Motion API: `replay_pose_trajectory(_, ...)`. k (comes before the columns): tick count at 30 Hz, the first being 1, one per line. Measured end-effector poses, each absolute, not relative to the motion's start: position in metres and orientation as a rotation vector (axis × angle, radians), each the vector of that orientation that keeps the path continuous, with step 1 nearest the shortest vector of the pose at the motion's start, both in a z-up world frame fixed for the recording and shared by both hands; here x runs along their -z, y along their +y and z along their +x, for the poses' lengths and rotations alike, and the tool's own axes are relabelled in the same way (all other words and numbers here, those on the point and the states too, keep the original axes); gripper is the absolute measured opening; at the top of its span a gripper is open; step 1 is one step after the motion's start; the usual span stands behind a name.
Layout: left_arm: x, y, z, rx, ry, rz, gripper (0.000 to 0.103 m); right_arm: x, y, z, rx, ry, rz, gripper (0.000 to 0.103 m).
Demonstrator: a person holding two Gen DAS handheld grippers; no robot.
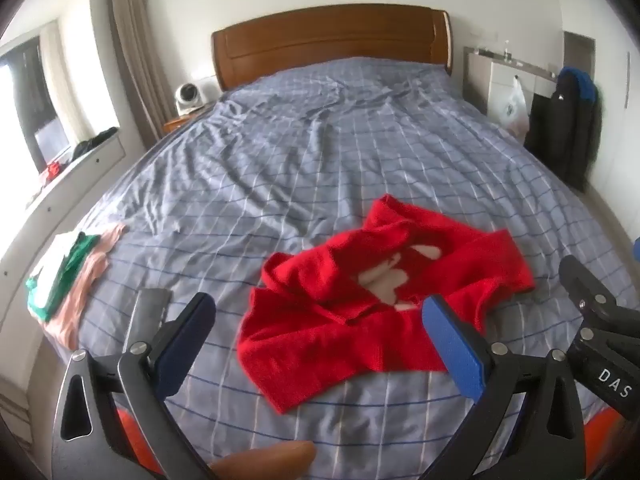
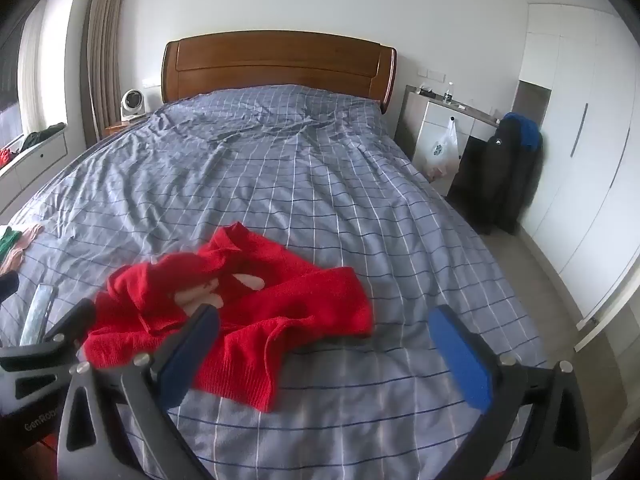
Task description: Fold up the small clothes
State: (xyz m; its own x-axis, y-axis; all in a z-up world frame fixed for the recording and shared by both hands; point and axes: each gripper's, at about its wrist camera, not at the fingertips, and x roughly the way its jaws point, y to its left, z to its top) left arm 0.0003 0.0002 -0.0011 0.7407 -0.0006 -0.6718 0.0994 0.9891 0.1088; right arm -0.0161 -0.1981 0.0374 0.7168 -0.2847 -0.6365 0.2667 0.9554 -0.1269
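A crumpled red knit top (image 1: 360, 300) with a pale print lies on the checked blue bedsheet (image 1: 320, 152), near the foot of the bed. It also shows in the right wrist view (image 2: 248, 312). My left gripper (image 1: 320, 320) is open and empty, held above the top's near edge, its blue pads (image 1: 452, 344) wide apart. My right gripper (image 2: 324, 336) is open and empty above the sheet, over the top's right part. The right gripper's body shows at the right edge of the left wrist view (image 1: 600, 320).
A pile of folded clothes (image 1: 68, 280), green, white and pink, sits at the bed's left edge. A grey flat object (image 1: 150, 312) lies beside it. A wooden headboard (image 1: 332, 40) is at the far end. A dark jacket (image 2: 508, 168) hangs to the right.
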Motion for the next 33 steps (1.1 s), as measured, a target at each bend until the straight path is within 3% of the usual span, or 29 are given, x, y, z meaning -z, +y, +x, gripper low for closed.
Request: replay_pose_trajectory(33,0.014,0.004,0.005,0.039,0.754,0.156,0.103,-0.023,-0.197,-0.012,0.317,0.755,-0.043,0.103)
